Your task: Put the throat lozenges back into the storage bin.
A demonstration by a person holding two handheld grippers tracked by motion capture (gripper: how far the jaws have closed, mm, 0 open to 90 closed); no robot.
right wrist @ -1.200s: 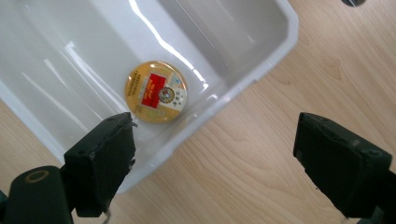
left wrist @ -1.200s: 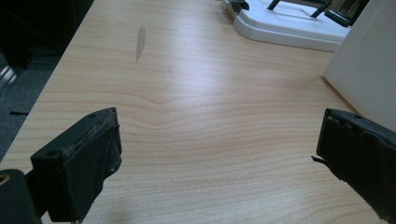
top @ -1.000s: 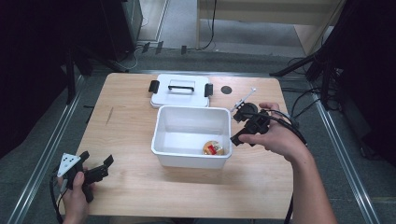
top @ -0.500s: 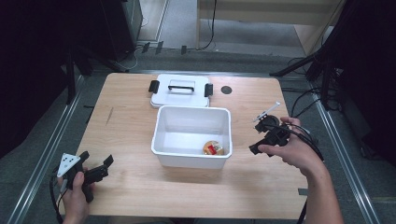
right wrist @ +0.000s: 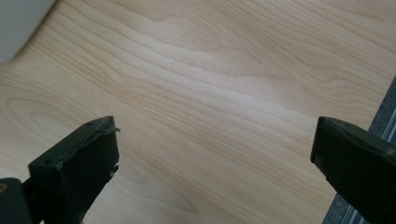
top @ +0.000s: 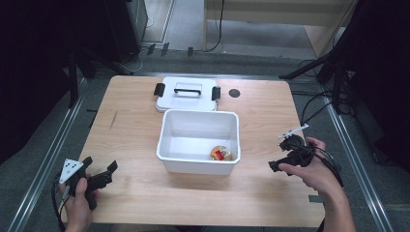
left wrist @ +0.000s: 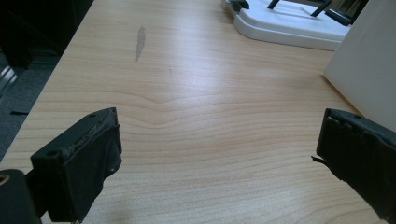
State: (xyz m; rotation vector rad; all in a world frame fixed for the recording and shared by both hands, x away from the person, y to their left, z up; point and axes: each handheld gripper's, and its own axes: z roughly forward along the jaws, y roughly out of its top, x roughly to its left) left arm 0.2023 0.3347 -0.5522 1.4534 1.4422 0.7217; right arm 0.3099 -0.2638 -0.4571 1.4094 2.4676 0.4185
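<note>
A: High view first: what are the surface and the room looking like?

B: A pale wooden table (top: 145, 121) is standing on grey flooring, with dark stands and cables crowding the room at 10 and 2 o'clock, and a metal rail (top: 43, 159) running along the 9 o'clock side. A small dark round spot (top: 234, 93) is sitting on the wood near 1 o'clock.

A: And on the table?

B: A white bin (top: 199, 140) is sitting at the centre, open, with a small orange and red item (top: 220, 153) lying in its 5 o'clock corner. The white lid (top: 186, 93) with black latches is lying flat just beyond it at 12 o'clock.

A: Where are the grippers?

B: The left gripper (top: 99, 176) is resting at 8 o'clock, held by the left hand (top: 77, 203), jaws spread wide over bare wood; the left gripper view is showing the lid and bin wall ahead. The right gripper (top: 290, 157) is hovering at 4 o'clock in the right hand (top: 314, 174), jaws likewise gaping with nothing between them; its own view is showing bare grain and the table edge.

A: Anything differing from a second ago?

B: The right gripper is pulling back from the bin's rim toward the 4 o'clock edge; the left one is staying put, and the item is remaining in the bin
</note>
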